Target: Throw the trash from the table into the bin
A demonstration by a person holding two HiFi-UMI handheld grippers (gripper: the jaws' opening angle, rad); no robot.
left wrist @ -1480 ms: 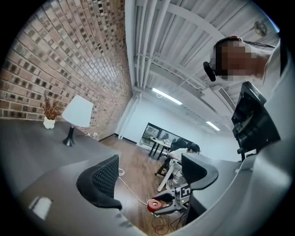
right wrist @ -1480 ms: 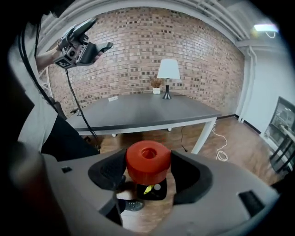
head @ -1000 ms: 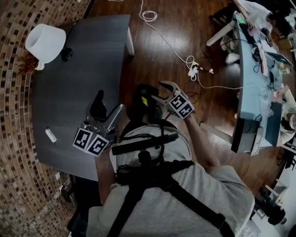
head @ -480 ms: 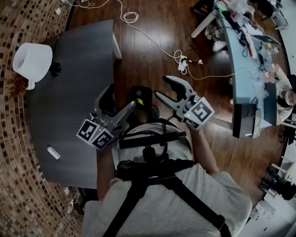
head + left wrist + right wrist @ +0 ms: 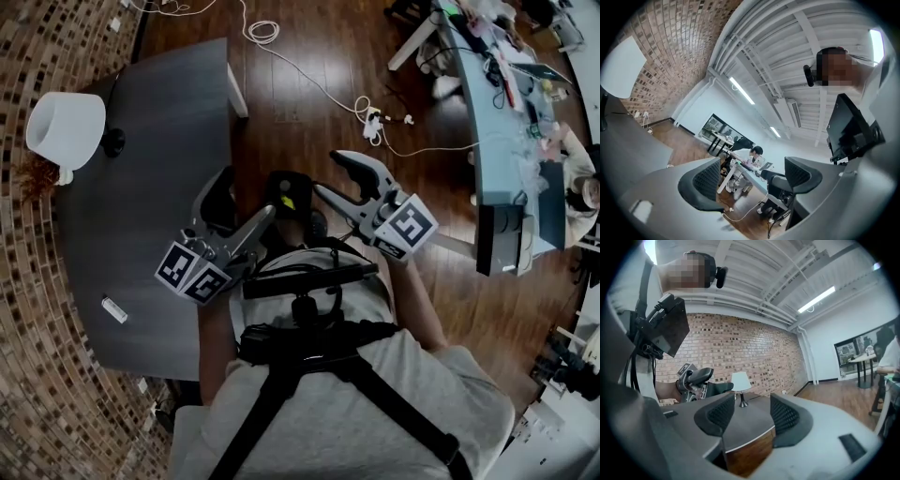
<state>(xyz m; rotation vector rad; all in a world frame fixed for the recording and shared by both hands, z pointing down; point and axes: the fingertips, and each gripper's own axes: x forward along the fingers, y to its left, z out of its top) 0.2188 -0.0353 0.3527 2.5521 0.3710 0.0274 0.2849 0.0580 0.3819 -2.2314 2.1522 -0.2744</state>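
On the table (image 5: 150, 187), near its front-left corner, a small white piece of trash (image 5: 114, 309) is lying flat and alone, well apart from the white lamp (image 5: 66, 129) that is standing at the table's far-left corner. We are holding the left gripper (image 5: 239, 208) over the table's right edge, its jaws standing wide apart with nothing between them. We are carrying the right gripper (image 5: 339, 180) off the table's right side, above the floor. Its jaws have just been closing part of the way, but they are standing well apart with only air between them. Just off the table's right edge, between the two grippers, a dark bin (image 5: 286, 202) is sitting with a yellow scrap (image 5: 289, 202) showing inside it. We are judging the piece of trash to be light and low-lying, likely to skate on the table's smooth top if nudged. It is too small for us to tell whether it is stiff or soft. We are thinking of pinching it across its short width, one pad on each long side, coming straight down onto the table.
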